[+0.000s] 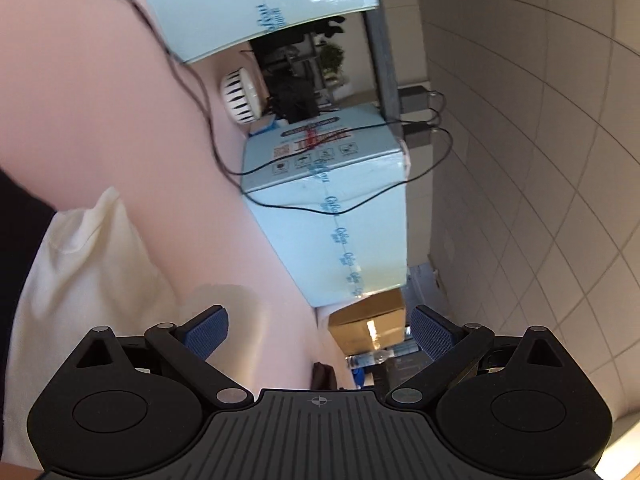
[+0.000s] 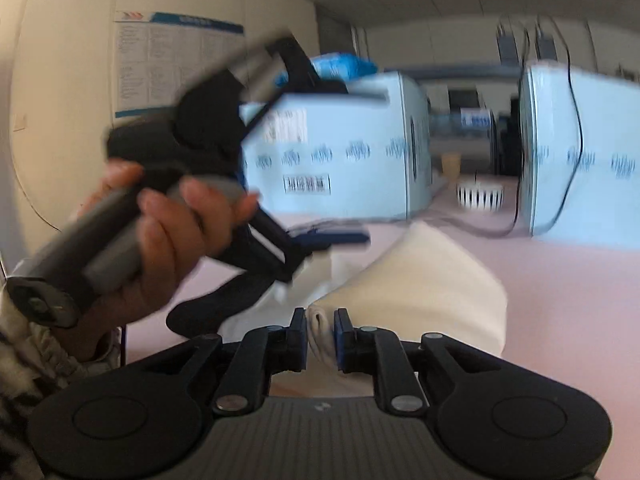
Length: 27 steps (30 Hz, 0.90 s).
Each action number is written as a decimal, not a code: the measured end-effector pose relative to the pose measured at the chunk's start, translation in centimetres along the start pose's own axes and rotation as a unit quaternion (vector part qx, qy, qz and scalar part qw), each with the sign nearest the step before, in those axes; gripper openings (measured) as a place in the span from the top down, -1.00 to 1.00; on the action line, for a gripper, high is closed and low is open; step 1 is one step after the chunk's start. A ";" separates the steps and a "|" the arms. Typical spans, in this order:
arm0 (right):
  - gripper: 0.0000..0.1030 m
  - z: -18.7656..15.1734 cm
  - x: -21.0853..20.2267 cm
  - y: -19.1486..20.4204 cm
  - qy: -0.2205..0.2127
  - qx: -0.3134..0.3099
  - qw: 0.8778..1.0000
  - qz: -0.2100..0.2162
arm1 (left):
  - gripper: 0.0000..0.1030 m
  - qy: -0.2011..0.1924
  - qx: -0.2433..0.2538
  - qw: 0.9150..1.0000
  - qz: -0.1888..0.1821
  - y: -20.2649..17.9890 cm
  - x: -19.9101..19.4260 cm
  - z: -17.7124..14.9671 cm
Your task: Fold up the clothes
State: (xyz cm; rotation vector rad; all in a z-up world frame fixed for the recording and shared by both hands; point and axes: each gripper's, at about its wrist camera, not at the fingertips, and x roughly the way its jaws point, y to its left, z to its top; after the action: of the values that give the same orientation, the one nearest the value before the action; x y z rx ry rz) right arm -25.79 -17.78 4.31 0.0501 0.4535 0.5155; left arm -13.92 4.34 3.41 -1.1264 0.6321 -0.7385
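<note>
Right gripper [image 2: 321,334] pinching a thick fold of the cream garment [image 2: 420,292]; left gripper [image 1: 319,330] wide open, empty.
Cloth sits bunched between the nearly shut right jaws, the rest lying on the pink bench [image 2: 560,300] short of the pale blue boxes [image 2: 340,148]. Best, I judge, to carry the fold over low and level, laying edges flush before letting go.

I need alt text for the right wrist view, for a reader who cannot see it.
The right gripper pinches a fold of cream cloth over a pink table. At left, a hand holds the blurred left gripper; pale blue boxes stand behind.
</note>
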 end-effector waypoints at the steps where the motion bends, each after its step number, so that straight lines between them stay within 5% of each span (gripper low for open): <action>1: 0.71 -0.1 0.5 -0.1 0.007 0.009 1.000 -0.003 | -0.93 0.005 0.015 1.000 -0.009 -0.6 0.4 -0.2; 6: 0.64 -0.5 0.7 0.3 0.032 0.016 0.999 0.027 | -0.93 0.085 0.045 0.995 -0.007 -1.4 4.6 -0.5; 11: 0.59 -1.4 0.5 -0.5 0.041 0.039 0.998 0.043 | -0.92 0.102 0.034 0.992 0.071 1.7 8.2 0.0; 16: 0.22 -1.0 -0.2 -1.1 0.056 0.053 0.993 0.092 | -0.92 0.112 0.008 0.991 0.070 3.0 8.5 0.6; 19: 0.17 0.2 -1.8 -3.8 0.036 0.128 0.982 0.138 | -0.92 0.116 0.019 0.990 0.077 2.8 8.3 1.0; 27: 0.11 -2.1 -1.3 -5.0 0.058 0.171 0.975 0.130 | -0.92 0.119 0.013 0.989 0.088 2.8 8.3 2.3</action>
State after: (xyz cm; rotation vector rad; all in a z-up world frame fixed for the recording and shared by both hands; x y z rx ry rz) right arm -25.37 -22.93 2.13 0.4172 0.6516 0.6942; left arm -6.49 -0.22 0.85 -0.9516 0.9103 -0.7316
